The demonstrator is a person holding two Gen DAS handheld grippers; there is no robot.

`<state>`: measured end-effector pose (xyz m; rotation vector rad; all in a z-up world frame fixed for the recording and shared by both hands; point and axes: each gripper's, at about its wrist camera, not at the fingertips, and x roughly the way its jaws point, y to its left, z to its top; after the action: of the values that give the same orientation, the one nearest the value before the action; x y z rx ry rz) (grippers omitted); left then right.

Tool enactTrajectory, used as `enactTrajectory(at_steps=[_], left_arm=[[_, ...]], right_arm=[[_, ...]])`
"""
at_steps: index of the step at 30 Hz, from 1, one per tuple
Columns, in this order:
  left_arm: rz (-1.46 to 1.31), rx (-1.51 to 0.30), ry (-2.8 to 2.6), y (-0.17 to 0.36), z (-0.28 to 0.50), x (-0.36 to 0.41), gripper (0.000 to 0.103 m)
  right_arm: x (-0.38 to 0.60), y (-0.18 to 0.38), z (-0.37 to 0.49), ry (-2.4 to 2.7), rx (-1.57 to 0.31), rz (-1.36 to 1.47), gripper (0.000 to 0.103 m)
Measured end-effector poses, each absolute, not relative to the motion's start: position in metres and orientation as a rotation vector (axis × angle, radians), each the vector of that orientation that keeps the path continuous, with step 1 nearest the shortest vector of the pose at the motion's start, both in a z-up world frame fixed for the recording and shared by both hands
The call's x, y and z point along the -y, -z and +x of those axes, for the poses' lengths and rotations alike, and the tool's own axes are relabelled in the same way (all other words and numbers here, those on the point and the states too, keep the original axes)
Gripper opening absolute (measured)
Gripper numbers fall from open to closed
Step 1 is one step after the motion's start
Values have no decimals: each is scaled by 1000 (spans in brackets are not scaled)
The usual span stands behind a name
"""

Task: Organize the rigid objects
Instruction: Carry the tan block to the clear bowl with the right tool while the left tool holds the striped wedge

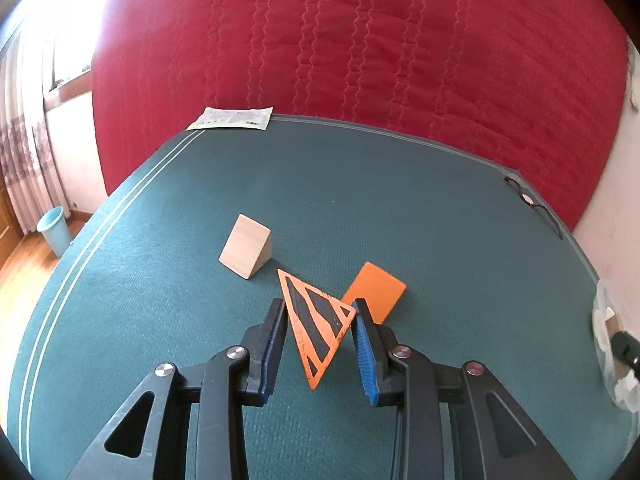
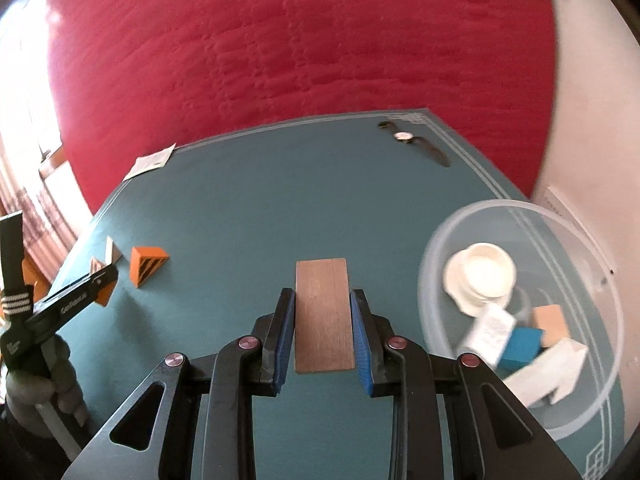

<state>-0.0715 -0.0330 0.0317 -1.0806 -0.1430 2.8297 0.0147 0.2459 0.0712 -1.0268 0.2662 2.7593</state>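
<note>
Between the pads of the right hand-held gripper [image 2: 323,300] a brown wooden plank [image 2: 325,316] is clamped, presumably bound for the clear basin [image 2: 600,280] alongside. A striped orange wedge [image 1: 316,324] is gripped by the left hand-held gripper [image 1: 320,312] above the worktop [image 1: 160,320].

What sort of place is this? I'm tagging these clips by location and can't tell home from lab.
Most likely a home bedroom: a red quilted bedspread lies right behind the green-covered table, a curtained window stands over wood flooring, and a wristwatch lies on the table.
</note>
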Motion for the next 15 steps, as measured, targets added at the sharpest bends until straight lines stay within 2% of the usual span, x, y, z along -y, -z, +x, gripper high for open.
enactTrajectory(at_steps=[15], left_arm=[[-1058,98,-2825,-39,-49,16,35]], right_arm=[[-319,-78,48,-2618,-327,-905,28]])
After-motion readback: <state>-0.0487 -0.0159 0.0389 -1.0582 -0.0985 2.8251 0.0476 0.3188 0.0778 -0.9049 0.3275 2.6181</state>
